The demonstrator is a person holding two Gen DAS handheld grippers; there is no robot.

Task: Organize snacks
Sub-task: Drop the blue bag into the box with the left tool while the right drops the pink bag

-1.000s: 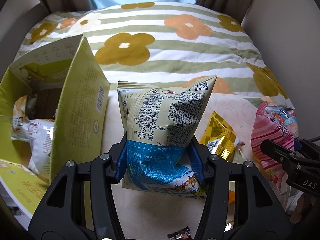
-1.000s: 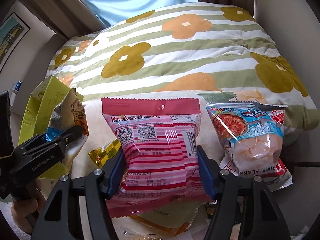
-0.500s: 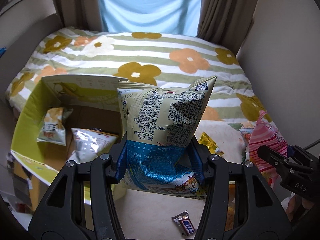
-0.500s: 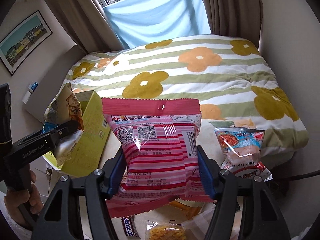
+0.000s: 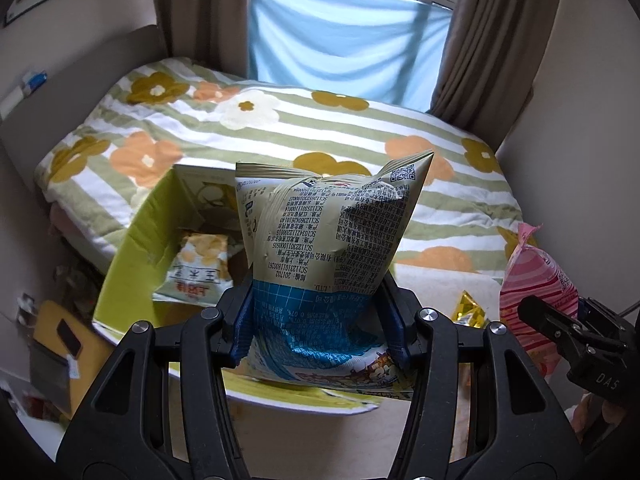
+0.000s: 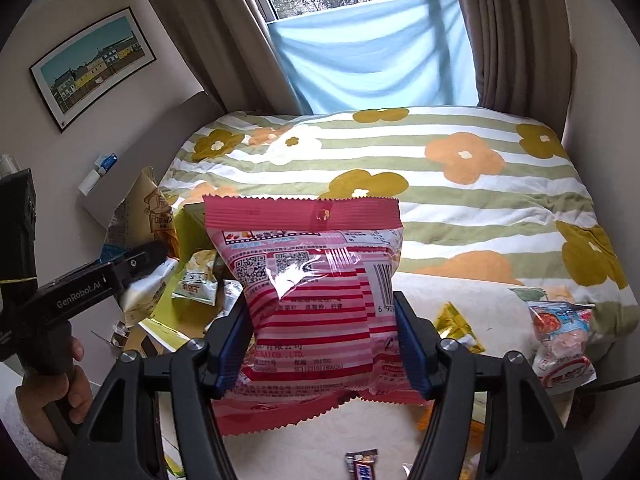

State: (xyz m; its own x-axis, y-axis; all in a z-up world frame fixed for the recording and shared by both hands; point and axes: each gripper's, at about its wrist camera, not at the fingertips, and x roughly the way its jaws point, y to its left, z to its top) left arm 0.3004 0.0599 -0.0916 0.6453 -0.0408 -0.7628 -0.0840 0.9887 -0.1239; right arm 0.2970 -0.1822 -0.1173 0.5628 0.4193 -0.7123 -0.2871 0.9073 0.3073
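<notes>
— What does the left wrist view show?

— The left gripper (image 5: 318, 328) has its fingers closed on a beige and blue snack bag (image 5: 324, 256), pinching it low on both sides so it stands upright, printed back toward the camera. The bag hangs over a yellow-green cardboard box (image 5: 132, 248) that sits open beside the bed (image 5: 280, 128). A small popcorn packet (image 5: 198, 268) lies in the box. At the right edge the right gripper's black finger (image 5: 560, 328) shows against a pink striped bag (image 5: 536, 292), and a gold wrapper (image 5: 468, 312) lies on the pale tabletop (image 5: 328, 436) between the two bags.

— And the right wrist view?

— The right gripper (image 6: 324, 344) grips the pink striped bag (image 6: 316, 296) — fingers pressed into both its sides, bag upright, barcode and square codes facing the camera. It is held above the tabletop (image 6: 384, 432), in front of the flowered bed (image 6: 440, 184). Off to the left the left gripper (image 6: 120, 276) is seen from the side, clamped on the snack bag (image 6: 144, 236) above the box (image 6: 188, 320); the hand (image 6: 52, 392) holding it shows at the lower left.

— Anything loose on the tabletop?

— The gold wrapper (image 6: 456, 320) just right of the pink bag, a shrimp-chip packet (image 6: 560, 340) near the right edge, and a small candy bar (image 6: 362, 466) at the bottom.
</notes>
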